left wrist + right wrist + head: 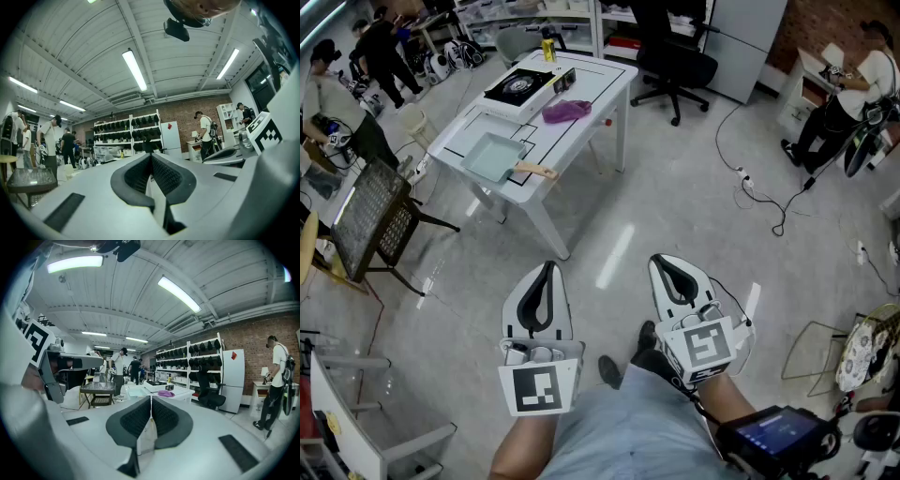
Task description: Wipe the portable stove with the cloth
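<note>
Standing on grey floor (675,187) in brick-walled workshop, white worktop (602,86) carries portable stove (520,86) at far corner, long axis slanting lower-left to upper-right, dark panel end twd purple cloth (566,112) just beside. Left gripper (547,268) & right gripper (664,263): jaws together, empty, well apart from worktop.

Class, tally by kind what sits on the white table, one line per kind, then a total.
portable stove: 1
purple cloth: 1
pan: 1
yellow can: 1
small red item, too small to identify: 1
Total: 5
</note>
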Demonstrator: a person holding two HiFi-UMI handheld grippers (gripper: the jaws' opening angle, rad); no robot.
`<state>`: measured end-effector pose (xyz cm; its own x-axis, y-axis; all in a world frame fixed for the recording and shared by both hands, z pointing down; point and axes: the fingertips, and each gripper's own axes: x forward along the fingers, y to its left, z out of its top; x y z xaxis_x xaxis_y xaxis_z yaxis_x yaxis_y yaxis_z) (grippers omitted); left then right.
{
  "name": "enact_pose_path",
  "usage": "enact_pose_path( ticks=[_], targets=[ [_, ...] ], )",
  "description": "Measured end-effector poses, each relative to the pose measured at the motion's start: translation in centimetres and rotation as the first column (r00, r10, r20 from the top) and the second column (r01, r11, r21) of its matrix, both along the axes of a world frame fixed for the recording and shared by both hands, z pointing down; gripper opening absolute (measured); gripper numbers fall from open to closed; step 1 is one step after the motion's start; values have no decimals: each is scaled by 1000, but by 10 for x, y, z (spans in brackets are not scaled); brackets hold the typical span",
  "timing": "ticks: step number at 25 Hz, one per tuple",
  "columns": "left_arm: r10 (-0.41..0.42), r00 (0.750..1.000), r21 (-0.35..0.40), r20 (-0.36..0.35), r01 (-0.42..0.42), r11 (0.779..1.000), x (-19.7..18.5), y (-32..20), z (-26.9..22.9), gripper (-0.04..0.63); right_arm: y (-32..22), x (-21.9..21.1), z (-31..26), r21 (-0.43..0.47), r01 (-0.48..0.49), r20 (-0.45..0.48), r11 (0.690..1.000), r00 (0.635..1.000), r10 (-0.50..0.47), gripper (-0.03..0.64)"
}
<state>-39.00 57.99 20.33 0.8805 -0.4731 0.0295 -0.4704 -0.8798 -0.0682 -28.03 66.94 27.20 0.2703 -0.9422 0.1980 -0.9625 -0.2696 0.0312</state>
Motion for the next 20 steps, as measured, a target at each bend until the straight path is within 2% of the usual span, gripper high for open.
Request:
enact_pose_path(
  ticks=[9,15,20],
  targets=[
    [4,999,-25,45,-3,1000,47,2,17,18,-2,46,17,-5,4,42,1000,999,-4,52],
    [12,996,-11,85,-11,1000,113,4,25,18,-4,107,33,-12,10,87,1000,996,-9,54],
    [0,998,38,63,-3,999,166,12,-1,18,-3,167,17,6,24,69,1000,997,-24,54]
  ],
)
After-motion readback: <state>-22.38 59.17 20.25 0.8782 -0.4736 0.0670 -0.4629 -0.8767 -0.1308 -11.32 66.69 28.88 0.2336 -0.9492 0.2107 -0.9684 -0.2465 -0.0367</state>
